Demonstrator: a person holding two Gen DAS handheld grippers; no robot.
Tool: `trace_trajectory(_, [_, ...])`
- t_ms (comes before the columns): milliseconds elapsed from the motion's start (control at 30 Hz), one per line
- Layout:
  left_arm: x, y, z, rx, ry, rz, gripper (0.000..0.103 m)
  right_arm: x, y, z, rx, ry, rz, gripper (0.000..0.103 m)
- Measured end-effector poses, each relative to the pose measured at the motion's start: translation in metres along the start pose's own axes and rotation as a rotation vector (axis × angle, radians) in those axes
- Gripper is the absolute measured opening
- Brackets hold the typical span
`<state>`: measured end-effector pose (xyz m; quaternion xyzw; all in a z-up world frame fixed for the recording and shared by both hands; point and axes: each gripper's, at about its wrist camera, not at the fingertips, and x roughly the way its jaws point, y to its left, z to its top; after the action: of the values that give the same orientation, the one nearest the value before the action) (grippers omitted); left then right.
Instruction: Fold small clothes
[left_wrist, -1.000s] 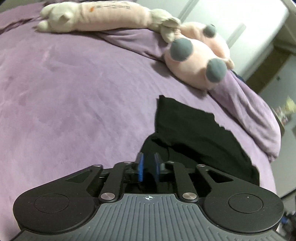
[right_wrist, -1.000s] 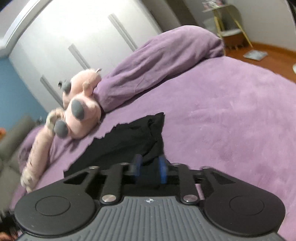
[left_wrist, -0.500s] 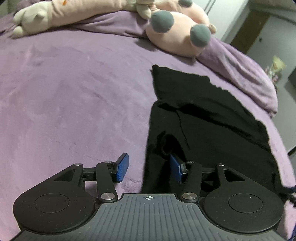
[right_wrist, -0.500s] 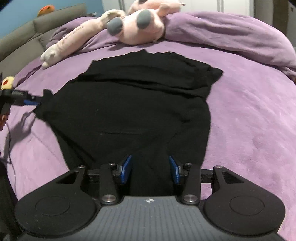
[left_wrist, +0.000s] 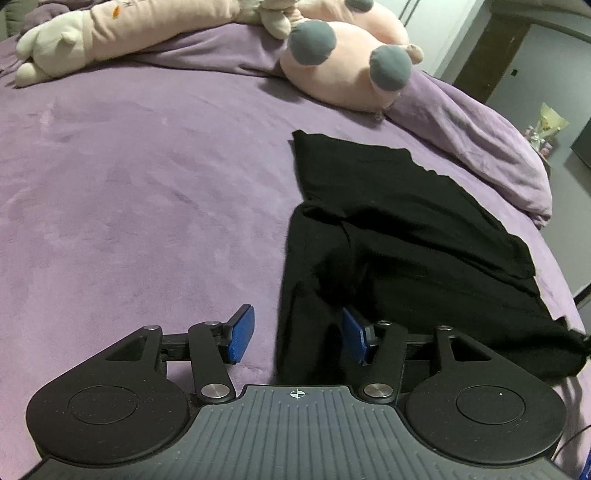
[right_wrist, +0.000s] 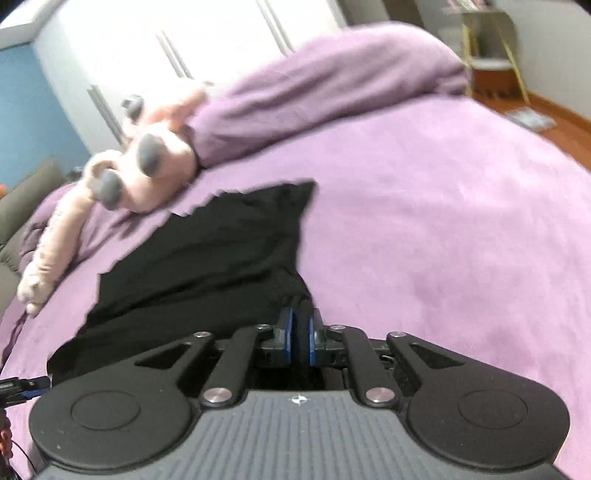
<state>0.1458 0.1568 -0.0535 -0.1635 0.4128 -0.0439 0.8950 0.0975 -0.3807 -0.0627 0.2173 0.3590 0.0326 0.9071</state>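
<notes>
A black garment (left_wrist: 406, 229) lies spread on the purple bed cover (left_wrist: 129, 192), with its near left edge bunched into folds. My left gripper (left_wrist: 297, 328) hovers over that edge with its jaws opening. The cloth runs between the blue pads (left_wrist: 242, 332), which stand apart from it. In the right wrist view, which is blurred, the garment (right_wrist: 221, 251) stretches away to the left. My right gripper (right_wrist: 300, 336) is at the garment's near right corner with its jaws closing. Dark cloth is pinched between its blue pads (right_wrist: 286, 334).
A long pink plush toy (left_wrist: 343, 70) with grey spots lies at the head of the bed, against a rolled purple duvet (left_wrist: 480, 136). A side table (right_wrist: 491, 70) and wooden floor lie beyond the bed's right side. The left gripper's tip (right_wrist: 22, 386) shows at the left edge of the right wrist view.
The left jaws went from nearly shut on the cloth to wide apart. The right jaws closed onto the garment's corner, and its view swung back towards the wardrobe.
</notes>
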Motion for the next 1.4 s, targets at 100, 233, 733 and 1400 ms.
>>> trace_trajectory(100, [0.007, -0.004, 0.001, 0.047, 0.017, -0.020, 0.063, 0.002, -0.004, -0.010, 0.013, 0.029, 0.005, 0.024])
trace_trajectory(233, [0.020, -0.008, 0.002, 0.089, 0.043, -0.033, 0.064, -0.005, -0.012, -0.011, 0.058, -0.006, 0.065, 0.036])
trace_trajectory(733, [0.042, -0.037, 0.015, 0.190, -0.022, 0.014, 0.041, -0.005, 0.042, -0.010, -0.282, -0.065, 0.017, 0.001])
trace_trajectory(1400, [0.031, -0.054, 0.020, 0.302, -0.112, 0.030, 0.034, 0.009, 0.032, -0.016, -0.203, 0.006, 0.089, 0.003])
